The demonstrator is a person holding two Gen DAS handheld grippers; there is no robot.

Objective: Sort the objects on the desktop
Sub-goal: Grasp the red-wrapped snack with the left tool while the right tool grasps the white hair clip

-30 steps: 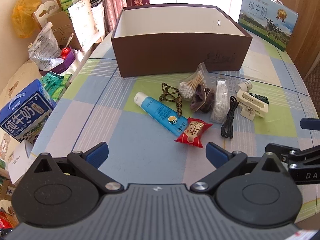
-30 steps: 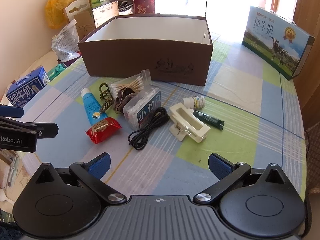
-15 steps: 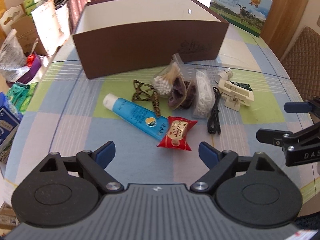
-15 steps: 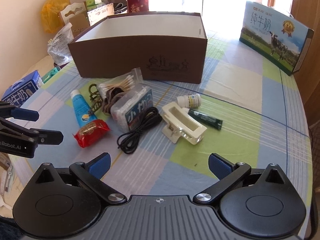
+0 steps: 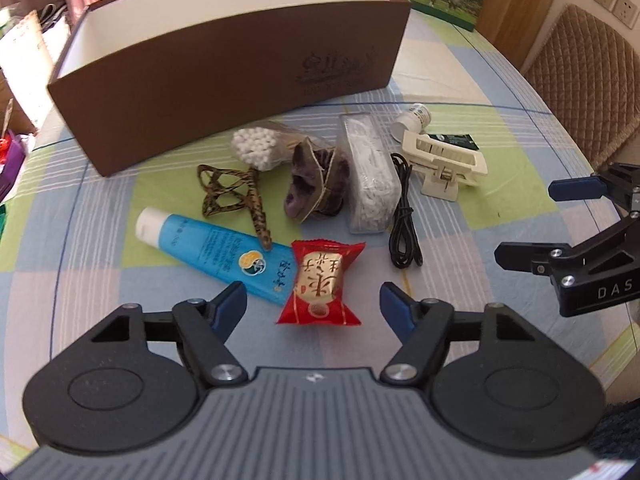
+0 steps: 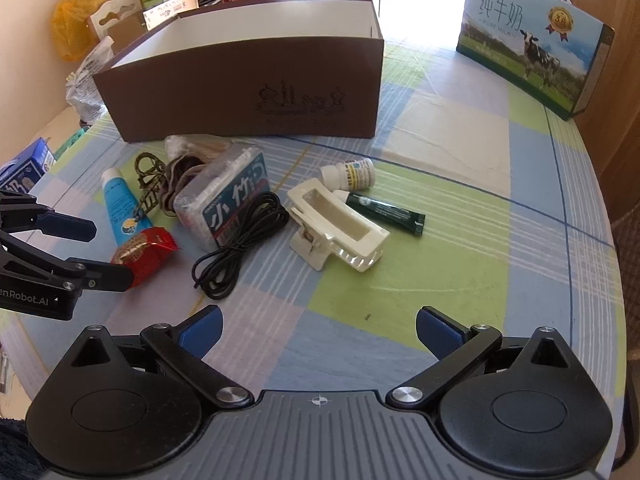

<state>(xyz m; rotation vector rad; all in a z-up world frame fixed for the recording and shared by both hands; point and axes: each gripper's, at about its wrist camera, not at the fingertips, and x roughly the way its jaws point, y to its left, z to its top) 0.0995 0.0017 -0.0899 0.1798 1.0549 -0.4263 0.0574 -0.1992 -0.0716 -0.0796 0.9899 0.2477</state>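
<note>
Hovering left gripper [image 5: 312, 306] jaws spread, flanking red snack packet [image 5: 319, 282]; right gripper [image 6: 318, 330] jaws released.

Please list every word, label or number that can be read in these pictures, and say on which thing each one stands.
"纯牛奶", "PURE MILK", "3.6": milk carton.
"小竹": clear packet.
"DAS": right tongs.
"Robot.AI", start cut off: left tongs.
Red snack packet, blue tube, small white bottle, green sachet, brown box: print too small or blurred.
</note>
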